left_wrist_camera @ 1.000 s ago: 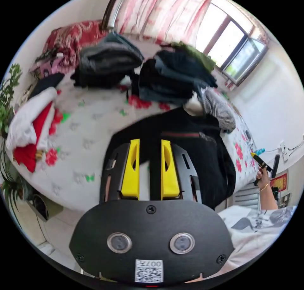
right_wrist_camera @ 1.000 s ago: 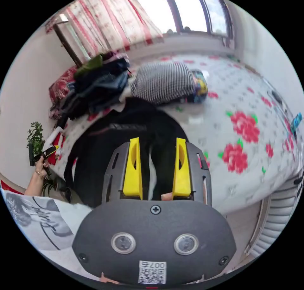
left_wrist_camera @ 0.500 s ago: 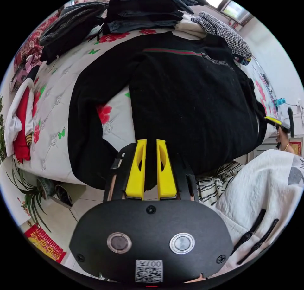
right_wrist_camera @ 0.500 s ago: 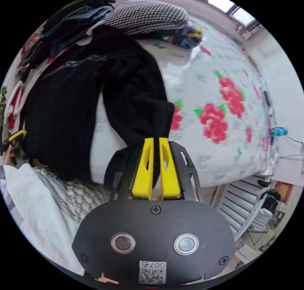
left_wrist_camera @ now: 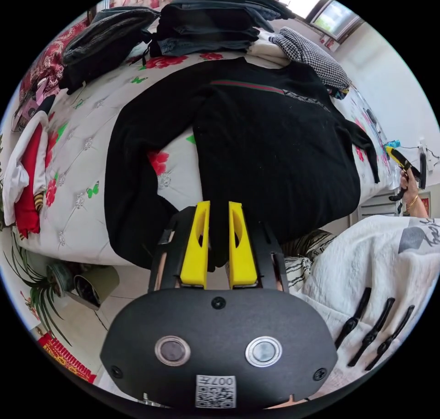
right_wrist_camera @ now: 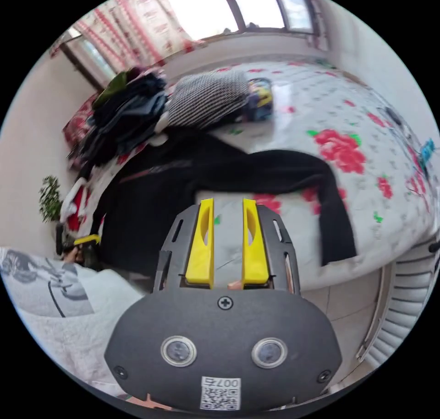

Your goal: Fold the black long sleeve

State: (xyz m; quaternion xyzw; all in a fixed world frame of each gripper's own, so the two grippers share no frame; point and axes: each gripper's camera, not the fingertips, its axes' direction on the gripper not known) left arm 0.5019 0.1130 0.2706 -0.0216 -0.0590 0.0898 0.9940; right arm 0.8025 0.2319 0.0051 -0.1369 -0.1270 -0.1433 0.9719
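the black long sleeve (left_wrist_camera: 270,144) lies spread face up on the flowered bed (left_wrist_camera: 87,162), collar far from me, hem at the near edge, its long axis running away from my body. my left gripper (left_wrist_camera: 217,208) is nearer, its jaws pinching the hem corner. my right gripper (right_wrist_camera: 228,204) hovers above the bed with jaws apart, holding nothing; half a second ago it clamped the right sleeve (right_wrist_camera: 321,185), which now lies released, stretched sideways and hanging over the edge
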